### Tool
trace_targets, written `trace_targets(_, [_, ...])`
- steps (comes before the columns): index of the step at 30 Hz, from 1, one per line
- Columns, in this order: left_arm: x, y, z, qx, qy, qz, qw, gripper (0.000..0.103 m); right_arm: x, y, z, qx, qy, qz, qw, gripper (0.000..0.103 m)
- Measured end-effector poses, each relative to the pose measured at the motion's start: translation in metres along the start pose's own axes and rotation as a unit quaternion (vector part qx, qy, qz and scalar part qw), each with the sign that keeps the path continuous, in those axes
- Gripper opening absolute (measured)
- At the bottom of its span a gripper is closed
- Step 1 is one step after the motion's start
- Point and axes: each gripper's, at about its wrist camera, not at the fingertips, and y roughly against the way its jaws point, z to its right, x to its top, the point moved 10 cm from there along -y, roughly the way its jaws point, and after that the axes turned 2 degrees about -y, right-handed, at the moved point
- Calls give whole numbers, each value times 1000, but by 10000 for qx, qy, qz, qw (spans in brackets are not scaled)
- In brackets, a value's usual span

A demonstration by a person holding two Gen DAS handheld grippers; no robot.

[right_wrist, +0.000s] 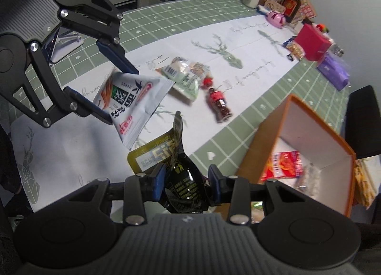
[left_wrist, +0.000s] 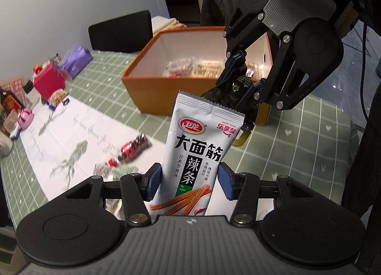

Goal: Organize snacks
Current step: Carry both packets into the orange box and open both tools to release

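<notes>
So the left hand-held gripper (left_wrist: pixel 189 181) has its blue pads closed in on the lower half of a grey-white spicy strip packet (left_wrist: pixel 197 151), which stands upright in the jaws with its crimped top seam free. Pinched across the width like that, the film bows a bit; it looks light and floppy, probably slick too, so a grip lower down near the contents seems safer than out at the seam (thin foil tends to slide).

The right hand-held gripper (right_wrist: pixel 187 179) is clamped on a black and olive snack pouch (right_wrist: pixel 181 179), crumpled where the pads bite and with its loose end sticking up past the fingers. Same deal: soft, crinkly, next to no weight, and nothing in there seems fragile.

Both packets hang in the air above the tabletop (left_wrist: pixel 297 127), close to the orange box (left_wrist: pixel 152 82), which already has a few snacks in it. Still lying out on the white runner (right_wrist: pixel 238 44) are a green-white bag (right_wrist: pixel 188 76) and a small dark bottle with a red cap (right_wrist: pixel 218 103), well apart from the box.
</notes>
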Motion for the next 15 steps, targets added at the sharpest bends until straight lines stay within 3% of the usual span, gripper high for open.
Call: trace_targets(15, [74,-8,8,120,-450,234,9986,59,-18,54,53,-537,-19,110,9985,38])
